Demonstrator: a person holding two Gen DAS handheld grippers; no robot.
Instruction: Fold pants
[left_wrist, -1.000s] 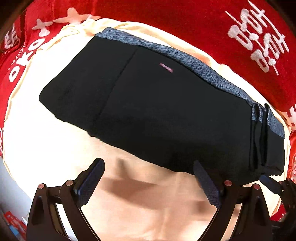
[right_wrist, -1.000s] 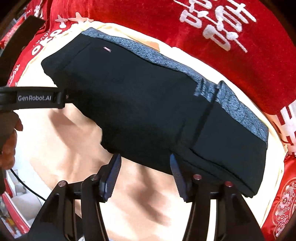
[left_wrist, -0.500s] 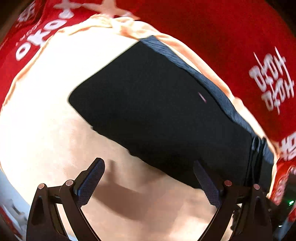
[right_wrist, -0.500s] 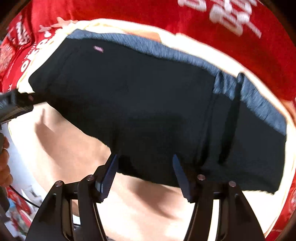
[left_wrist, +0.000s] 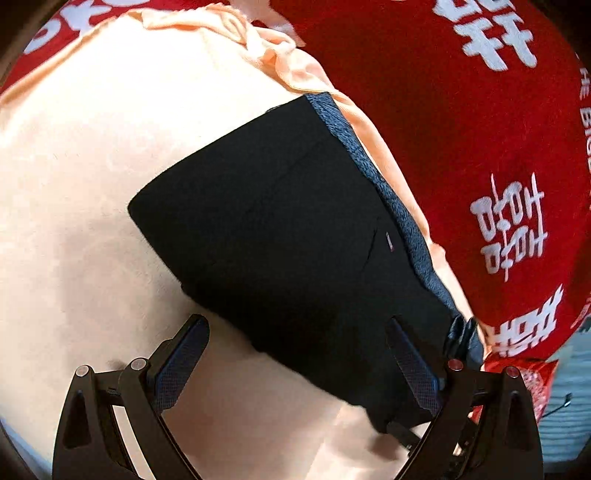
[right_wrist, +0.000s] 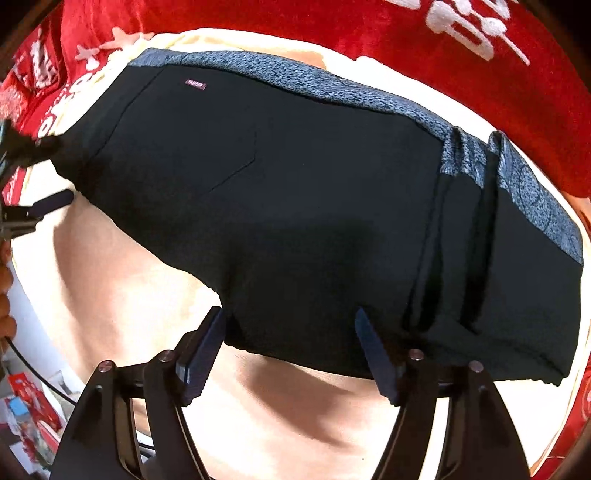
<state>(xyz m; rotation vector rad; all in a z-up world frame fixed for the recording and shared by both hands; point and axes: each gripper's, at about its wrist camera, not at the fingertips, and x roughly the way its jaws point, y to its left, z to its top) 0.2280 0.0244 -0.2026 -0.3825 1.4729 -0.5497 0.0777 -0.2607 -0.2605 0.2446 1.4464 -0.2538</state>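
On the cream sheet (right_wrist: 110, 295), with the red blanket (right_wrist: 480, 85) behind it, your black pants (right_wrist: 295, 192) lie as a compact, flat rectangle, so the folding looks mostly done. The grey-blue patterned band (right_wrist: 332, 92) runs along the pants' far edge, and at their right end you can see stacked layers (right_wrist: 461, 240) from the folds already made. Your right gripper (right_wrist: 291, 350) hangs over the pants' near edge with its jaws opening; the fabric edge sits between them, but the pads are not pressing on it. Your left gripper (left_wrist: 295, 365) stands with its jaws wide apart and holding nothing, beside the pants' near edge and toward their left end. What is left, as far as you can judge, is one more fold across the length, or only tidying the edges. The near edge bulges a little, so square it first.
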